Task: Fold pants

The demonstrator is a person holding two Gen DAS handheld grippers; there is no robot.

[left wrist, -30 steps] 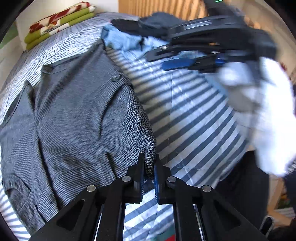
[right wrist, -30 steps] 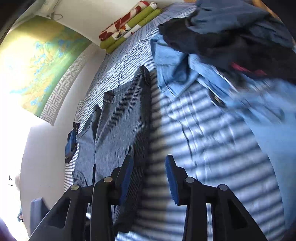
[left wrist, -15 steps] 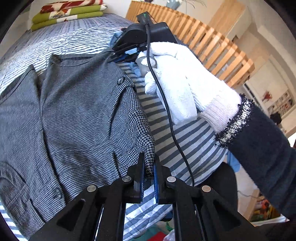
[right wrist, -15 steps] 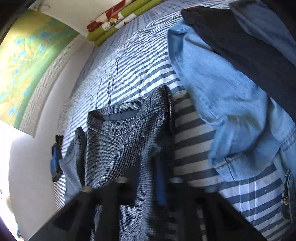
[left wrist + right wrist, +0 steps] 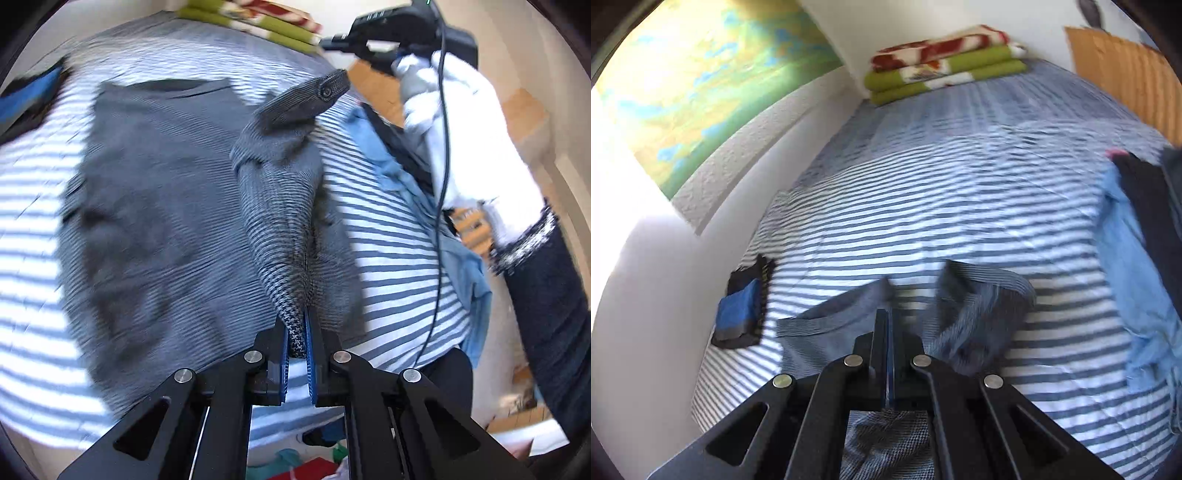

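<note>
Hand-held grippers [image 5: 296, 334] [image 5: 887, 328] pinch pants [image 5: 177, 206] beside denim clothes [image 5: 402, 184].

Your left gripper [image 5: 297, 334] has matte black, angular arms with triangular cut-outs, round silver screws at the joints, and blue pads [image 5: 283, 345] lining its fingers. Your right gripper [image 5: 888, 332] is built alike, black with silver screws. On your right hand [image 5: 458, 147] you wear a white knitted glove, with a speckled cuff and dark navy sleeve [image 5: 546, 314] behind it; a thin black cable [image 5: 441, 206] trails alongside.
</note>
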